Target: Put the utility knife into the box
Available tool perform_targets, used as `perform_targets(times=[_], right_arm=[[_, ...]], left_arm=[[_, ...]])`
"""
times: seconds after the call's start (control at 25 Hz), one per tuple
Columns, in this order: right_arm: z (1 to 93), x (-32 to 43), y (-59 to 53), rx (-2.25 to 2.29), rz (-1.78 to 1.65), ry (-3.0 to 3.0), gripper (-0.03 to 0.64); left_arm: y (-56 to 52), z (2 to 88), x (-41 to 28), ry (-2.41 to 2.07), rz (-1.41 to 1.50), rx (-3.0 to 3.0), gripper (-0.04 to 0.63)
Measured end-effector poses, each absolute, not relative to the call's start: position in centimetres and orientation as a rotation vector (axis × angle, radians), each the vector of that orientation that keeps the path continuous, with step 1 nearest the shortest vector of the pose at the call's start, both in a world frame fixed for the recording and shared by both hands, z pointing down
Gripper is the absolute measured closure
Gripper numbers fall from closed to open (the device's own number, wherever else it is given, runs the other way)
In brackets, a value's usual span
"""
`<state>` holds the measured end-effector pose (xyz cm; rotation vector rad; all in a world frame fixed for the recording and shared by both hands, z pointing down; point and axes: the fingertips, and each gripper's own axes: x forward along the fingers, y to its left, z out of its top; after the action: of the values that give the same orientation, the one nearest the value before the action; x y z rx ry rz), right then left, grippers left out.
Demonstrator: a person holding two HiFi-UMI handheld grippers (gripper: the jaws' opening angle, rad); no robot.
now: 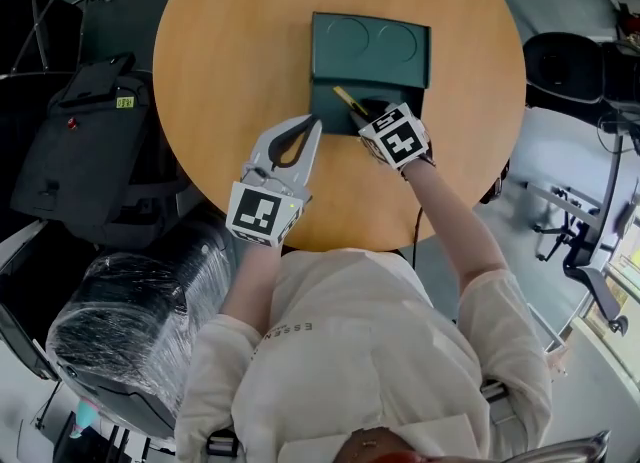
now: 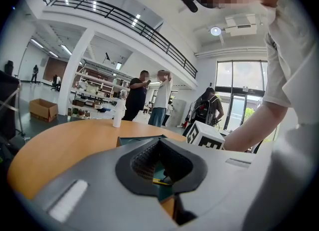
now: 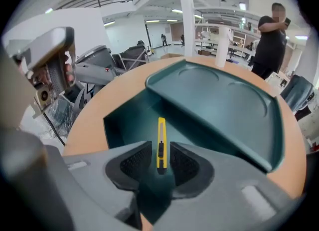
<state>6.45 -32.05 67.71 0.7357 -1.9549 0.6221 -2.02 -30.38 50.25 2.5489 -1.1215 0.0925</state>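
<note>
A dark green box [image 1: 335, 109] stands open on the round wooden table [image 1: 220, 51], its lid [image 1: 370, 46] folded back. The yellow utility knife [image 1: 350, 101] lies inside the tray. In the right gripper view the knife [image 3: 161, 142] sits between the pads of my right gripper [image 3: 160, 147], with a thin gap on each side, so the jaws are open and not pressing it. My right gripper [image 1: 368, 111] reaches into the box from its near edge. My left gripper [image 1: 316, 123] rests on the table just left of the box, fingertips together, holding nothing.
A black bag [image 1: 85, 141] and a plastic-wrapped chair [image 1: 130, 321] stand left of the table. A white bottle [image 2: 118, 113] is at the table's far side. Several people stand beyond it in the hall. Chairs and equipment crowd the right side.
</note>
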Motion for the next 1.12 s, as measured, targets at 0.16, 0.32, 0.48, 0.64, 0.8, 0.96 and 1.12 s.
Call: perform_targets(times=[0.16,0.32,0.48,0.64,0.8,0.96,1.12], right_arm=[[61.6,7.7,-33.1,0.957,0.626,-2.108,0.522],[54.7,9.2,-32.2,1.170,0.517,-2.283,0.594],[48.6,10.0,-30.4,1.318,0.347,-2.448,0.624],[44.5,10.8,-27.9,1.375,0.230,-2.578,0.624],[42.3,12.1,-25.2,1.404,0.167,-2.629,0.624],[41.4,13.4,-23.1,1.434,0.108,-2.630,0.624],[42.0,13.9,-21.3,1.420,0.159,-2.636,0.624]], left_arm=[[-30.1,48.8,-1.7,-1.141,0.130,2.603,0.580],[-29.6,46.2,-1.4,-1.173,0.143,2.664,0.580],[-28.6,43.1,-0.2,-1.183,0.091,2.718,0.580],[-26.8,40.2,0.6,-1.199,0.031,2.744,0.580],[-24.3,38.4,0.4,-1.281,0.031,2.758,0.580],[-22.0,37.9,0.8,-1.338,0.032,2.770,0.580],[-19.5,38.7,1.8,-1.326,0.093,2.808,0.579]])
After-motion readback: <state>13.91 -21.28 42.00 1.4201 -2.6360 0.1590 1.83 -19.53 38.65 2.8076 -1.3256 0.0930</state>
